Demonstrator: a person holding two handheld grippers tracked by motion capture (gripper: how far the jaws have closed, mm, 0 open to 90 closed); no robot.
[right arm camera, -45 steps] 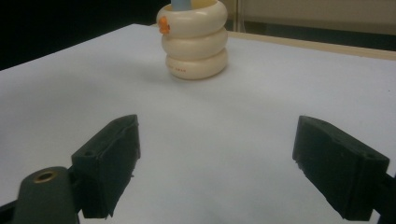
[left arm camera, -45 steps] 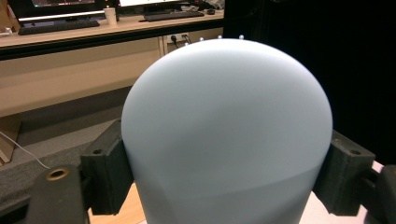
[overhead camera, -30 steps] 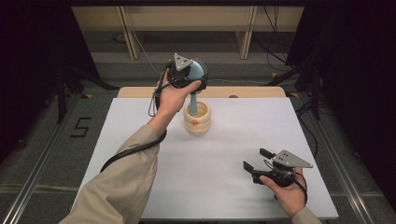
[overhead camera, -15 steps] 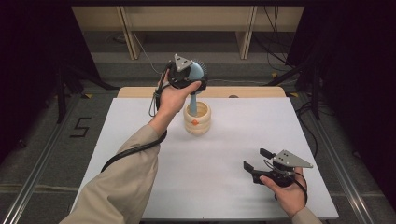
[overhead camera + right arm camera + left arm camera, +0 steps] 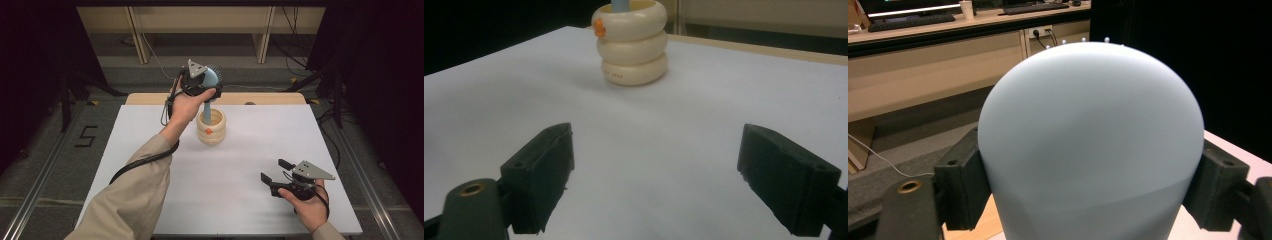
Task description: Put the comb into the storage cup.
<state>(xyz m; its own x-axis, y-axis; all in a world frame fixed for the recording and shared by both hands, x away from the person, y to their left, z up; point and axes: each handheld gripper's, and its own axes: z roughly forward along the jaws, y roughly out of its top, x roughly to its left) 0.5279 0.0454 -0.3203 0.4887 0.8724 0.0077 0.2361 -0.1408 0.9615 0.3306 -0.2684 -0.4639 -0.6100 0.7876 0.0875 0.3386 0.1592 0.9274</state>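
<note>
Where the high view looks down, the white worktop point(image 5: 240, 165) carries a cream ringed holder point(image 5: 211, 128) near its far edge, left of centre, with broad bare surface on every side. The left tool point(image 5: 207, 86) pinches the pale blue brush point(image 5: 210, 80) by its head above the holder, the handle reaching down into it. The right tool point(image 5: 274, 172) hovers near the worktop's near right corner, jaws spread on nothing. A "5" point(image 5: 86, 136) marks the floor to the left.

From the left gripper view, both pads press the brush's rounded blue head point(image 5: 1088, 145).

From the right gripper view, open jaws frame bare worktop; the holder point(image 5: 631, 42) stands well beyond, its small print too tiny to read.
</note>
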